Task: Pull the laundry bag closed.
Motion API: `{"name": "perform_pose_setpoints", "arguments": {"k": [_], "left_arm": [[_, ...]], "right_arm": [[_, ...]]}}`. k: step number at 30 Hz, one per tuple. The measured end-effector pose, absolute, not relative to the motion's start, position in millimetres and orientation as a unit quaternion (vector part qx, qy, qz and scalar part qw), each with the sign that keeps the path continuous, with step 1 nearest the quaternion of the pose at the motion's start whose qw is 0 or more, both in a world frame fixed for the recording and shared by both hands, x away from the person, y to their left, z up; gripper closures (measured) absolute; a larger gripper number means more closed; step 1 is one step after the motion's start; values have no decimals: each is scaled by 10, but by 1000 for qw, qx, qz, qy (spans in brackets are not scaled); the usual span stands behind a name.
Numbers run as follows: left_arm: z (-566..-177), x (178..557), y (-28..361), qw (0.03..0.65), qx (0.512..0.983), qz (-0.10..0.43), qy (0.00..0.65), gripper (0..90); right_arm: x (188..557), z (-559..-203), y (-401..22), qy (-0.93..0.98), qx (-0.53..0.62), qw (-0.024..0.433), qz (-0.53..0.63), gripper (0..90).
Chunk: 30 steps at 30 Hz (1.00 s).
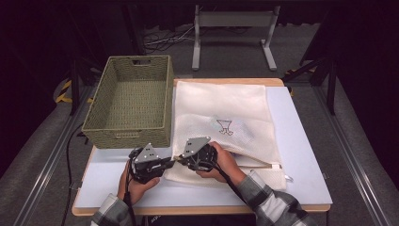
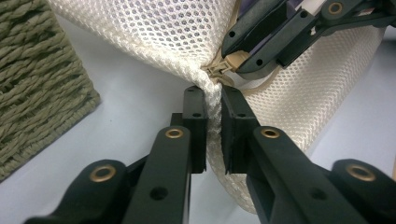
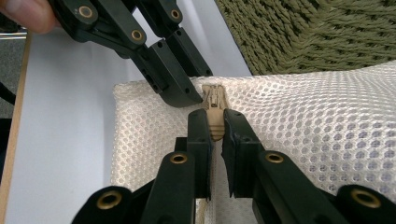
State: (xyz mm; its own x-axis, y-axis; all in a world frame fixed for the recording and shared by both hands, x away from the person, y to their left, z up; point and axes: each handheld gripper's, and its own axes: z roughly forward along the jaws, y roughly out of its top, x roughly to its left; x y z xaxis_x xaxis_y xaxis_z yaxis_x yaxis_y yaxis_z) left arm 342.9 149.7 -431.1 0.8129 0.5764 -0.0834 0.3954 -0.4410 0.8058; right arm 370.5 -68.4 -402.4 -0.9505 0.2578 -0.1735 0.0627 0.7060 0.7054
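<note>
Already both tools have their hold, so the setting-up looks done and the pulling is what remains. The mesh laundry bag (image 1: 221, 117) lies flat on the white table (image 1: 301, 155), just to the 3 o'clock side of the woven basket (image 1: 129, 101), which stands empty. At the bag's near corner, toward 7 o'clock of the cloth, the left gripper (image 2: 213, 116) is clenched on a bunched fold of mesh right beside the zip's end, bracing it. The right gripper (image 3: 215, 128) is pinched on the tan zipper pull (image 3: 215, 109), with the slider sitting at the very corner of the bag (so, as I judge it, the zip's whole run along the near edge is yet to be travelled). Whether the bag holds anything I cannot tell; nothing has gone into the basket.
</note>
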Motion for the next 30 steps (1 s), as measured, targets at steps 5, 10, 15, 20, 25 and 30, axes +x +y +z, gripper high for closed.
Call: {"name": "perform_pose_setpoints", "arguments": {"k": [5, 10, 15, 20, 25, 30], "left_arm": [[-4307, 3413, 1481, 441, 842, 106, 292, 845], [-4303, 3400, 1475, 441, 843, 109, 289, 846], [-4302, 3395, 1476, 441, 843, 112, 286, 846], [-4299, 3384, 1470, 437, 846, 116, 281, 848], [-4303, 3385, 1477, 437, 847, 116, 280, 848], [-4306, 3389, 1484, 436, 847, 116, 281, 848]], "right_arm": [[3703, -4041, -688, 915, 87, 132, 371, 822], [3706, -4056, -690, 914, 92, 130, 373, 818], [3712, -4059, -683, 914, 91, 126, 374, 804], [3730, -4078, -666, 916, 91, 114, 374, 762], [3753, -4081, -665, 916, 93, 108, 376, 786], [3770, -4089, -667, 916, 92, 105, 377, 819]]}}
